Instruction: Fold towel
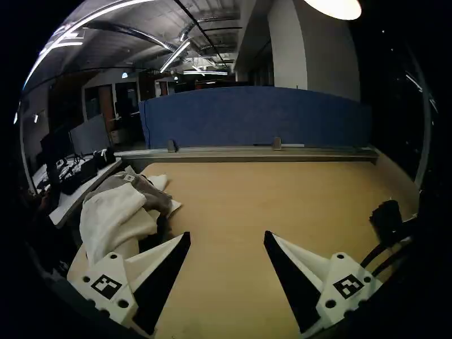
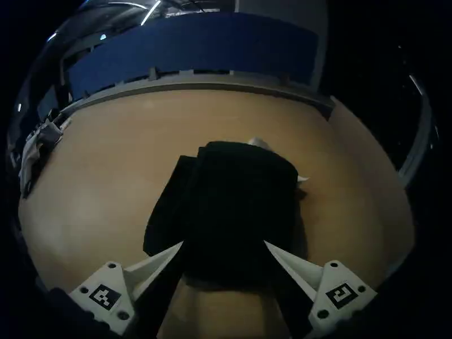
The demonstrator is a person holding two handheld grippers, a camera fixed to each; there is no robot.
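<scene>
The right gripper [image 2: 224, 243] has its jaws spread wide, one on each side of the near end of a black towel [image 2: 240, 192]. I cannot tell whether the tips touch the cloth. The towel lies on the table [image 2: 101, 169] as a thick, roughly square bundle, with a thinner layer sticking out on its left side [image 2: 166, 212] and something pale peeking out behind it [image 2: 260, 141].

The left gripper [image 1: 227, 233] is also spread and holds nothing, hanging over bare wood. A heap of pale cloths [image 1: 118, 212] sits at the table's left edge, and a dark lump [image 1: 387, 217] lies far to its right, too dim to name. A blue screen [image 1: 254, 116] closes off the far side.

The fold looks nearly done, and what seems left is tidying. To do it well:
- Bring the left gripper over to the loose left layer.
- Pinch only that layer at its edge, not the whole stack.
- Lift it low and lay it over or tuck it under so the edges line up.
- Use the right gripper to steady the bundle from above rather than squeeze it, since a hard grip would likely drag the layers askew.
- Let go only once the cloth lies flat.
</scene>
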